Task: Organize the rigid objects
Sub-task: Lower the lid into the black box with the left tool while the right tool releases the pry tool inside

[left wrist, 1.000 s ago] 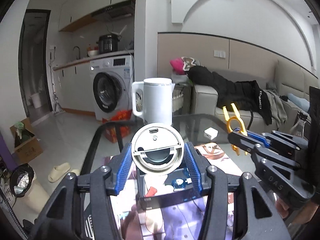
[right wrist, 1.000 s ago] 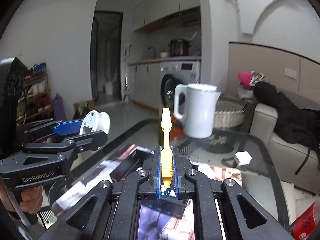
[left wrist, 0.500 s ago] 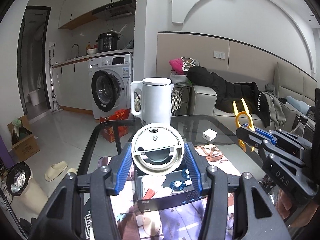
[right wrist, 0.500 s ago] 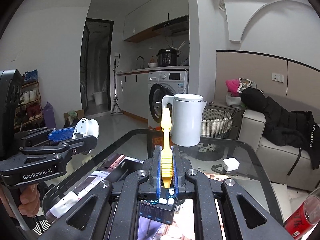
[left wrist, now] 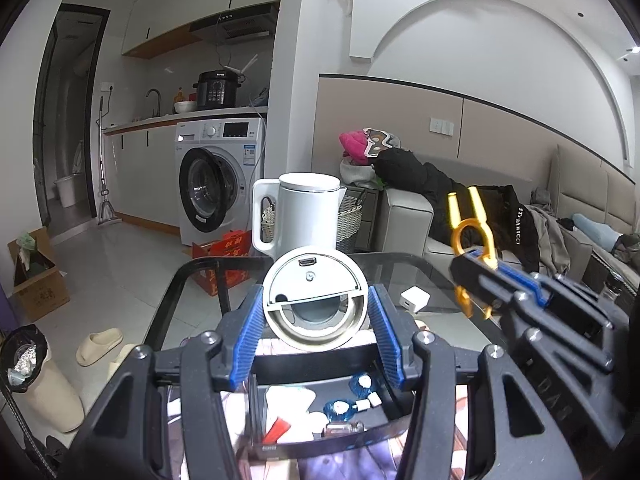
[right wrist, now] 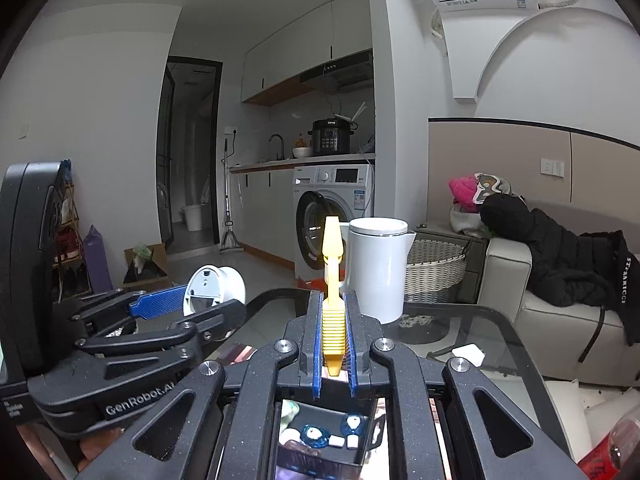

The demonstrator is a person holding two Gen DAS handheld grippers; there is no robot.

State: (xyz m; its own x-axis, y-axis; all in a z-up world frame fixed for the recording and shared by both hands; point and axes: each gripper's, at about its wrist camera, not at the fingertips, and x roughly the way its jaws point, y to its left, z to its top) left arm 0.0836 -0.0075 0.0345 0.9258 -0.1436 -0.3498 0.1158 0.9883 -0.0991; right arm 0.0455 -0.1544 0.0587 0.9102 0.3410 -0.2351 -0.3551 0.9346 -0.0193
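My left gripper [left wrist: 316, 312] is shut on a round white device [left wrist: 315, 305], its flat face with a small port turned toward the camera. The same white device [right wrist: 214, 288] shows at the left of the right wrist view, held in the left gripper [right wrist: 188, 304]. My right gripper [right wrist: 334, 328] is shut on a yellow plastic clip [right wrist: 333, 280] that sticks up and forward between the blue pads. In the left wrist view that yellow clip [left wrist: 472, 236] and the right gripper [left wrist: 484, 276] are at the right. Below both lies a dark open box [left wrist: 316, 446] with several small items.
A white kettle [left wrist: 304, 212] stands at the far end of the glass table [left wrist: 400, 268], with a white charger [left wrist: 414, 299] to its right. A washing machine [left wrist: 220, 184], a wicker basket [right wrist: 436, 268] and a sofa [right wrist: 560, 312] lie beyond. A red can [right wrist: 604, 452] shows at the right wrist view's lower right.
Both grippers have lifted a little with their loads, so the box and table sit lower in view. The right gripper with the clip has drifted rightward in the left wrist view.
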